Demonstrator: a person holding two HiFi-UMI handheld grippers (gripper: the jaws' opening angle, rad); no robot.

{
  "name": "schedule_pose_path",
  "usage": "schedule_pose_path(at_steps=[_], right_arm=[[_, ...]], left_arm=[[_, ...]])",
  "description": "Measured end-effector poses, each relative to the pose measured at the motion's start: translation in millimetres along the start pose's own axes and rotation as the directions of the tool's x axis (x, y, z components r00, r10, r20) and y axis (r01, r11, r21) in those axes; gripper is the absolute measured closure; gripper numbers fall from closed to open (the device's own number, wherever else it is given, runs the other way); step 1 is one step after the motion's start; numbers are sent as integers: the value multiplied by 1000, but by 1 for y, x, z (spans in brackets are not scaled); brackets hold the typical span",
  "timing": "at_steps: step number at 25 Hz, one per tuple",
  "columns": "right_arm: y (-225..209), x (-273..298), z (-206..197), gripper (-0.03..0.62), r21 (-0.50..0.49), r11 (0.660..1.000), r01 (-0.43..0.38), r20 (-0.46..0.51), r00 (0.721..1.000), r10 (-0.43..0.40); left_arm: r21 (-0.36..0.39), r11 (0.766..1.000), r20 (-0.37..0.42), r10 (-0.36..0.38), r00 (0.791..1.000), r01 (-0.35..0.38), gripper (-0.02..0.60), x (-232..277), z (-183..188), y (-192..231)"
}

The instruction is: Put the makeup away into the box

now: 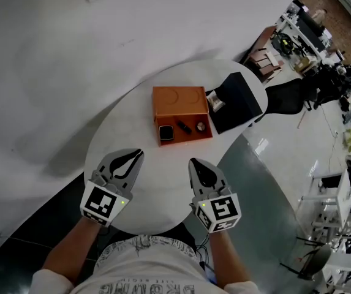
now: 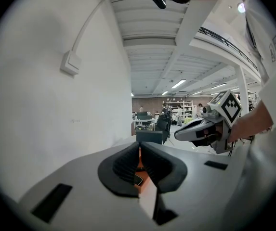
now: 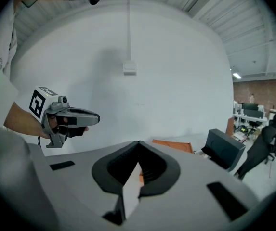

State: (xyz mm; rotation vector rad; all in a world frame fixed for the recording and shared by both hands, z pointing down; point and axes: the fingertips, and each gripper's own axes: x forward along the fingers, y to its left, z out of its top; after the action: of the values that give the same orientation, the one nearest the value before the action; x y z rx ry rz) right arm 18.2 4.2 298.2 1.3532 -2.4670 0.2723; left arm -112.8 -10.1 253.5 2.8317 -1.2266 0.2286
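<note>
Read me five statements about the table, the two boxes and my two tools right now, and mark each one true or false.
1. The left tool is shut and holds nothing. True.
2. The right tool grips a makeup item. False: it is shut and empty.
3. The orange box stands open with small items inside. True.
4. The black box lies left of the orange box. False: in the head view it is on its right.
5. The table is square. False: it is round.
</note>
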Motion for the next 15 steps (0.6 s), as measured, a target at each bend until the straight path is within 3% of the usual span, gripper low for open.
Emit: schedule_pose_path(at_steps=[15], right_arm=[[5,4,-10,586,16,999,-33,-15,999,34]], left_arm=[[4,1000,-3,-16,1000,16,552,2,0,-5]])
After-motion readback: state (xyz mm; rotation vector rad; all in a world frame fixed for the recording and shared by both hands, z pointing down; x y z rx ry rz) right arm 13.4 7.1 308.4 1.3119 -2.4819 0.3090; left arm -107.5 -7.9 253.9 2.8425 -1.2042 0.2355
